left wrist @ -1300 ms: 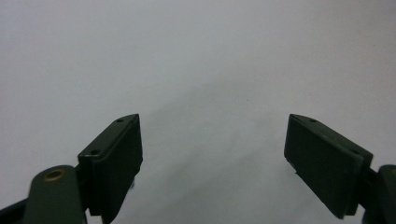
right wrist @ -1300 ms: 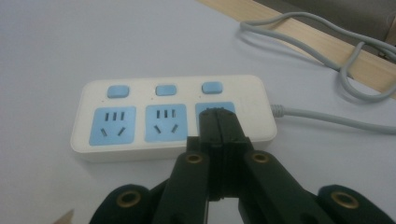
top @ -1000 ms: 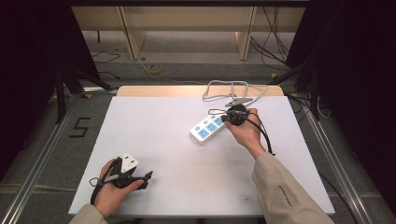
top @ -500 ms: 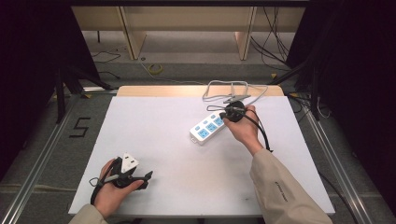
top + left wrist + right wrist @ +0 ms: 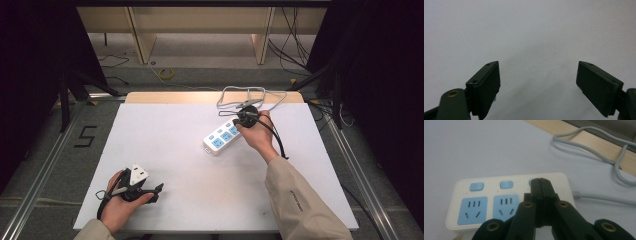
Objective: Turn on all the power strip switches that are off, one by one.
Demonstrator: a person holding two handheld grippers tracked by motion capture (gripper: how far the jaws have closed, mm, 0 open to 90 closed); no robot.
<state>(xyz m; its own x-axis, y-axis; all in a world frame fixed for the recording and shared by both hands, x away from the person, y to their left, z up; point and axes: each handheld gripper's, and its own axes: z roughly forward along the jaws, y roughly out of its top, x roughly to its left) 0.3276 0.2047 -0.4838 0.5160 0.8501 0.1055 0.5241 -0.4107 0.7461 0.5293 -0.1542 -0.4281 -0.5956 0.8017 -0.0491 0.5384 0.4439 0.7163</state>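
Up near the table's (image 5: 165,150) far right, the power strip (image 5: 221,136) lies at a slant on the white surface, its grey cord (image 5: 250,92) looping behind it over the wooden edge. The strip is white with blue sockets and a row of blue switches.

In the high view the right gripper (image 5: 239,121) sits over the strip's far end, where the cord enters, held in the person's right hand (image 5: 259,134). Seen from the right gripper view, its jaws are pressed together with nothing between them, and their joined tip (image 5: 541,182) rests at the third blue switch (image 5: 532,181), covering most of it. Whether the tip actually presses the switch cannot be told. Two sockets (image 5: 472,210) and two more switches (image 5: 476,186) stay in plain sight to the left of the jaws in that view, and the cord (image 5: 599,197) leaves the strip at the right.

Near the table's front left corner, the left gripper (image 5: 155,192) lies low in the person's left hand (image 5: 117,207), well apart from the strip. Its jaws stand wide apart in the left gripper view, with bare white tabletop (image 5: 536,37) between them and nothing held.
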